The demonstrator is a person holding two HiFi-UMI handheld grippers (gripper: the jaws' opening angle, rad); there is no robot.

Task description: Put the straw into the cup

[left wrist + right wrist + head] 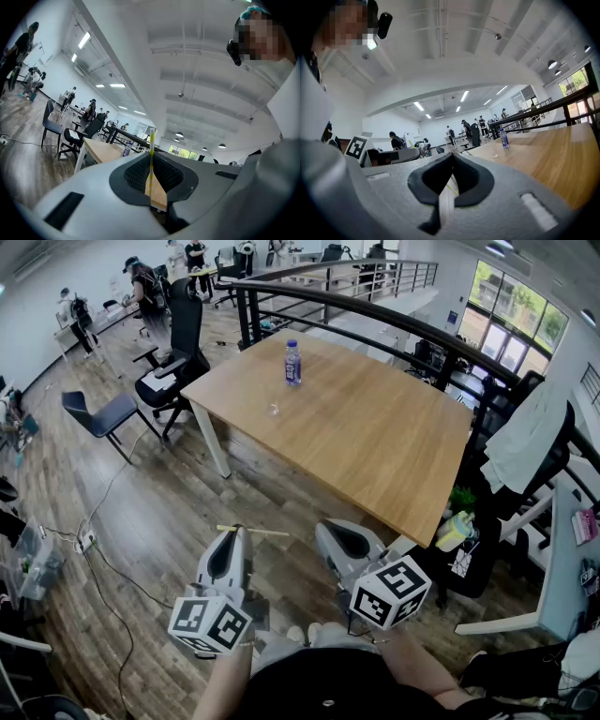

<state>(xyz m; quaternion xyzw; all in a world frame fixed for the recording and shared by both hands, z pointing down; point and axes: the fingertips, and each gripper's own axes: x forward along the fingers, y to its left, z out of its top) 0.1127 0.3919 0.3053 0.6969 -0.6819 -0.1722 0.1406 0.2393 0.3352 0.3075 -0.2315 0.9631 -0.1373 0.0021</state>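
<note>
Head view: the straw (253, 531) is pinched crosswise by the left gripper (238, 535), short of the table (375, 456).
A long end is left free, probably for the cup (275, 409) on the table; the right gripper (330, 532) is pressed together, empty.

Bright, even light comes from long white ceiling strip lamps (84, 40) and tall glazed windows (520, 310). Every view bows hard at its edges (corners go black).

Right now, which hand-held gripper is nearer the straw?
Left. The left hand-held gripper is shut on the straw; the right hand-held gripper sits apart, beyond its right end.
</note>
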